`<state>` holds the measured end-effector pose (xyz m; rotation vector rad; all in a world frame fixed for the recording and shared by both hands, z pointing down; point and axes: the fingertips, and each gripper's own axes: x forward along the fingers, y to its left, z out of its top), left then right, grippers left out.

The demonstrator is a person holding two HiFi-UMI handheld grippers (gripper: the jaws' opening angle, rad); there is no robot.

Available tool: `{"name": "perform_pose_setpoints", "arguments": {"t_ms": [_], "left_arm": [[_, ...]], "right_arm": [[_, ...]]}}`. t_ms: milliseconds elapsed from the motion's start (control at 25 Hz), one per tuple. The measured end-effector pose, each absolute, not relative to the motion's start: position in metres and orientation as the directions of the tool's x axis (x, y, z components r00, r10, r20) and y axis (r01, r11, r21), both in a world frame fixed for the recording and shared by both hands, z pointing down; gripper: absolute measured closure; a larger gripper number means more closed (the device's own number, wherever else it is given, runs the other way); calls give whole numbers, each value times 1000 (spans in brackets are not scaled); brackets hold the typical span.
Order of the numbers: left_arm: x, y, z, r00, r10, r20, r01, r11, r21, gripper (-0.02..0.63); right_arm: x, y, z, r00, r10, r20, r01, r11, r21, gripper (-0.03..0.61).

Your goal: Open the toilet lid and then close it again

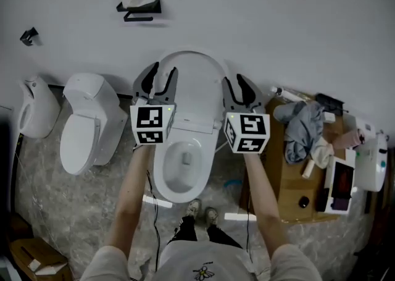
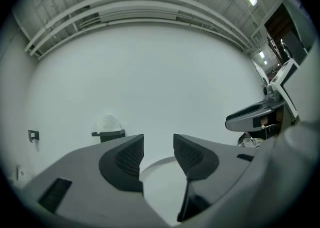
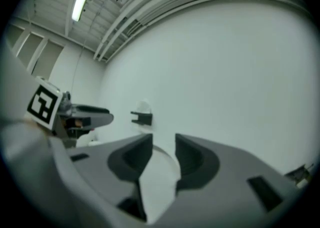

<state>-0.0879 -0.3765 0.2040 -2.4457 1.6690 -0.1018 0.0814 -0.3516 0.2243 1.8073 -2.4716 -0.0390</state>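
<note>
Head view shows a white toilet (image 1: 162, 171) against the wall, bowl uncovered, its white lid (image 1: 192, 88) raised upright. The left hand-held gripper (image 1: 158, 77) and right hand-held gripper (image 1: 239, 86) straddle the lid's side edges, jaws apart and unclamped.

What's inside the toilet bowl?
Inside the toilet bowl I see only white sides and a small grey drain hole at the bottom. The left claw covers its back left edge, so that bit is hidden.
</note>
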Motion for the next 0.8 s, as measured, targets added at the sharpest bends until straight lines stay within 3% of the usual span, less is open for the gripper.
{"name": "perform_pose_setpoints", "arguments": {"t_ms": [120, 440, 800], "left_arm": [[-86, -427, 236, 388, -921, 42, -908, -389, -153, 394], [-100, -523, 329, 319, -912, 256, -907, -373, -196, 394], [-109, -563, 364, 263, -919, 294, -908, -339, -247, 445]], "right_arm": [[80, -396, 250, -281, -951, 125, -953, 292, 76, 433], [82, -475, 335, -214, -918, 333, -954, 269, 130, 433], [91, -507, 370, -124, -913, 389, -963, 205, 176, 442]]}}
